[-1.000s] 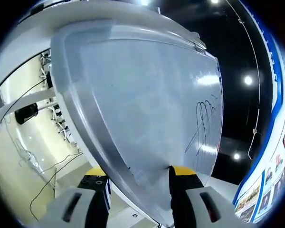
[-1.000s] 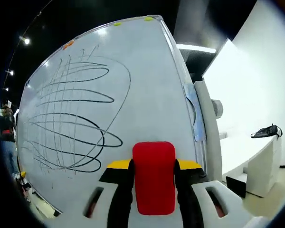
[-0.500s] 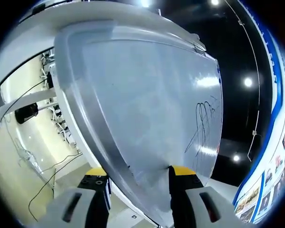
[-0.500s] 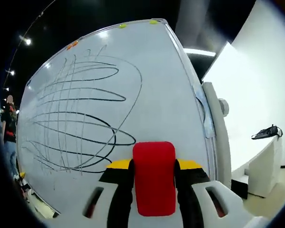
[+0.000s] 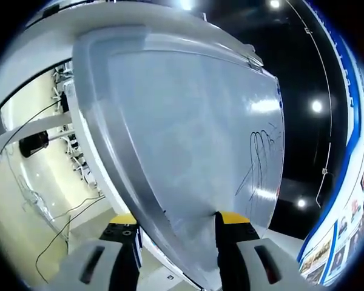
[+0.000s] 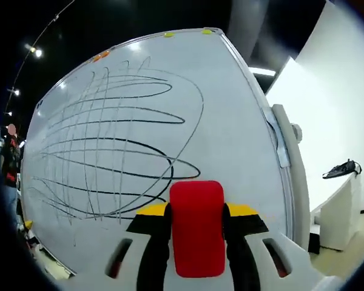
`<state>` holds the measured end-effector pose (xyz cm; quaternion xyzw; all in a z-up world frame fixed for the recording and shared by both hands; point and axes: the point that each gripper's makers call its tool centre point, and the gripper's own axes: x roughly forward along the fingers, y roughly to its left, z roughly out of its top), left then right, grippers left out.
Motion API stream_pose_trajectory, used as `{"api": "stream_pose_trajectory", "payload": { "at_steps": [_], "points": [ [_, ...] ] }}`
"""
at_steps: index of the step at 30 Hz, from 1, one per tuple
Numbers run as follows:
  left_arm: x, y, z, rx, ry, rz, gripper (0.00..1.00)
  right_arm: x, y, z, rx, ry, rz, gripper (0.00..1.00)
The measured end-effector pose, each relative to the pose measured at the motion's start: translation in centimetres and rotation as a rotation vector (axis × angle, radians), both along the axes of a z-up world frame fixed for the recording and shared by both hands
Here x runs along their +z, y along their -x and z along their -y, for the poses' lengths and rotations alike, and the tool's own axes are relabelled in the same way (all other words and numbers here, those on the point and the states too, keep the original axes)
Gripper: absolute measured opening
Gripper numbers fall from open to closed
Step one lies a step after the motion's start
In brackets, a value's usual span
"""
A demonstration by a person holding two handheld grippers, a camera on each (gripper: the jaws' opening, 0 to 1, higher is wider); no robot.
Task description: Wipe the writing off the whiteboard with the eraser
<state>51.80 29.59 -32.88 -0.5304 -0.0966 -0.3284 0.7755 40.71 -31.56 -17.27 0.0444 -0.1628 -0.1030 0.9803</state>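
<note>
In the right gripper view the red eraser (image 6: 197,227) covers part of the whiteboard (image 6: 230,133) at 6 o'clock. A person (image 6: 11,160) at 9 o'clock is too small to make out. In the left gripper view the whiteboard's (image 5: 188,139) bottom corner goes behind the fingers (image 5: 227,254).

1. Whiteboard (image 6: 230,139): one, also seen in the left gripper view.
2. Eraser (image 6: 197,227): one, red.
3. Block of black scribbled writing (image 6: 109,145): one, on the whiteboard.
4. Small magnets on the board's top edge: three. Two are yellow-green (image 6: 168,34), one is orange (image 6: 101,56).
5. Grippers: two, the left gripper (image 5: 177,257) and the right gripper (image 6: 197,242).
6. Person standing at the far left of the right gripper view (image 6: 11,157): one.
</note>
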Motion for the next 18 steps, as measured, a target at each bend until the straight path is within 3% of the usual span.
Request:
{"api": "stream_pose_trajectory", "payload": {
  "at_steps": [12,18],
  "points": [
    [-0.1,0.0,0.0,0.0,-0.002,-0.003,0.5,0.0,1.3,-3.1,-0.005,-0.021,0.017,0.36],
    [0.0,0.2,0.1,-0.001,-0.004,-0.005,0.5,0.2,1.5,-5.6,-0.009,0.011,0.026,0.36]
  ]
}}
